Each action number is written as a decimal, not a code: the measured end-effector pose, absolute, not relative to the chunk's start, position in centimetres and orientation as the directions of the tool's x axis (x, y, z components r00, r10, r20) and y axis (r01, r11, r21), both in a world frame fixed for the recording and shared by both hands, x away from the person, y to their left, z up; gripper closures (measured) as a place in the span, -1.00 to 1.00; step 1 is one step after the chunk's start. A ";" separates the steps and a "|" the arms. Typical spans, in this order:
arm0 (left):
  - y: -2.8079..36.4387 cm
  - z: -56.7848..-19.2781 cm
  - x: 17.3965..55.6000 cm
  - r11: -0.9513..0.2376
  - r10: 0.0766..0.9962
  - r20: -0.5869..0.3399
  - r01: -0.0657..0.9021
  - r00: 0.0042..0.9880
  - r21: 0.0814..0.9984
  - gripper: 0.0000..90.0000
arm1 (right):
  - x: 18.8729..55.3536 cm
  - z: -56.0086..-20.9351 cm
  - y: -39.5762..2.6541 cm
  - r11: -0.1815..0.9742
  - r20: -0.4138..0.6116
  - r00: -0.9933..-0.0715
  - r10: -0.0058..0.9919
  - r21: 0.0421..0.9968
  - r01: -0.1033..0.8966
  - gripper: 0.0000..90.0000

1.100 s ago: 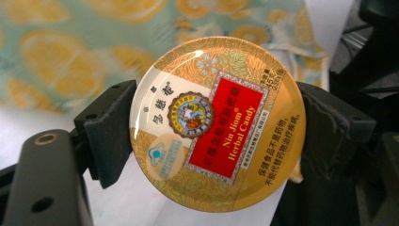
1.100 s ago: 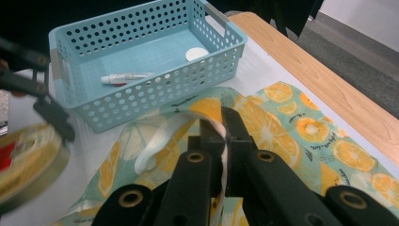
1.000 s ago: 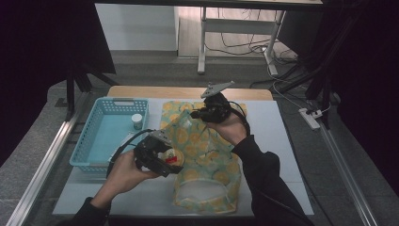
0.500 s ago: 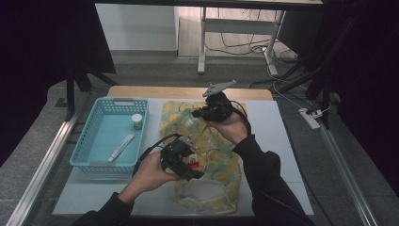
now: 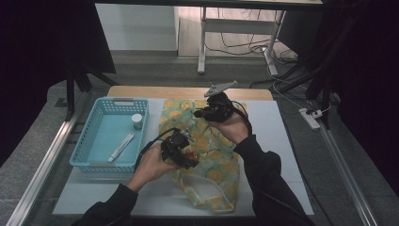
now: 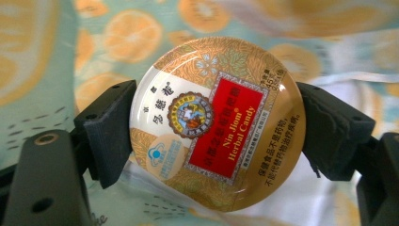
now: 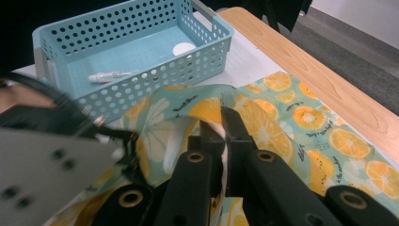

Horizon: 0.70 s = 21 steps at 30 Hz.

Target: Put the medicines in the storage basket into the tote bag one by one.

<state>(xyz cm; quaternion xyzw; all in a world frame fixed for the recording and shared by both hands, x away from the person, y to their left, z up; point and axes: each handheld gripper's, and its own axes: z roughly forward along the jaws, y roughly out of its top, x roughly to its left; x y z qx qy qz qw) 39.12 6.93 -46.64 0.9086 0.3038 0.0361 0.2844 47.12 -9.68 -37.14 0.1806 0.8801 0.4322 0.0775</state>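
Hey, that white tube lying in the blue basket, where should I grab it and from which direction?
Grip the white tube across its narrow middle, coming straight down from above. It lies flat and slanted on the blue basket's floor, and the walls block any sideways approach. Turn the fingers crosswise to its length. The small white-capped jar stands apart from it, so it shouldn't get in the way.

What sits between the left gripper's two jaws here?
A round herbal candy tin, clamped edge to edge by the left gripper, above the orange-print bag; seen in the left gripper view.
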 end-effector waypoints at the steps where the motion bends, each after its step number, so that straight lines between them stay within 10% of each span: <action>1: 7.0 -46.7 39.4 -0.650 0.576 -0.106 0.533 0.810 0.541 -0.55 | 47.1 -37.2 -9.7 0.561 0.020 -0.922 0.386 0.789 0.252 1.00; 21: 5.5 -47.7 42.8 -0.618 0.590 -0.058 0.497 0.805 0.609 -0.55 | 48.9 -39.2 -11.3 0.556 0.051 -0.892 0.449 0.765 0.324 1.00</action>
